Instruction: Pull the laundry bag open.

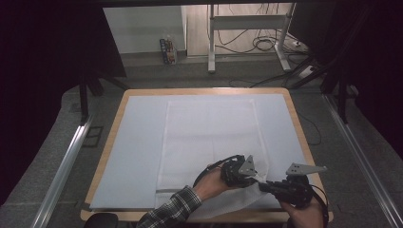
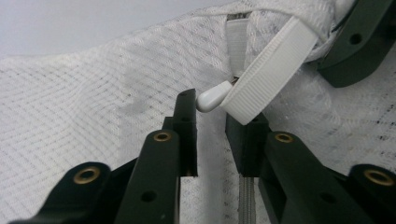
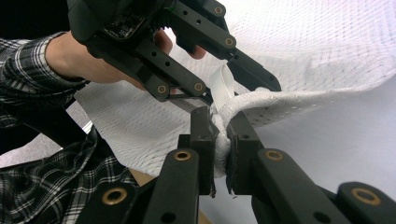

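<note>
Pinching a bunched fold of the white mesh laundry bag (image 3: 327,60), right gripper (image 3: 223,135) clamped tight near the table's front edge, fabric squeezed flat between both pads. Seen from above as right gripper (image 1: 262,185) low at front right, hand behind it.

Just beyond, left gripper (image 2: 211,122) with jaws narrowly parted, not pressing on anything; white zipper pull tab (image 2: 212,99) lying at the gap between the tips, touching the inner corner of the left-hand tip as far as can be judged. White ribbed loop tape (image 2: 271,70) slanting across the right-hand tip, resting on its upper edge. Grey zipper track (image 2: 247,200) running down between the jaws. Held by a hand in a plaid sleeve (image 1: 171,209), left gripper (image 1: 254,179) just beside the right one, tips almost meeting over the bag's lifted corner.

Bag contents: cannot tell through the mesh; bag lying flat and thin over most of its length, near right corner raised and gathered.

Farther out, remainder of bag spread lengthwise up the middle of a pale blue mat (image 1: 138,142) covering the wooden table (image 1: 116,121). Beyond the far edge, grey floor with a small carton (image 1: 168,50) and loose cables (image 1: 252,42).
</note>
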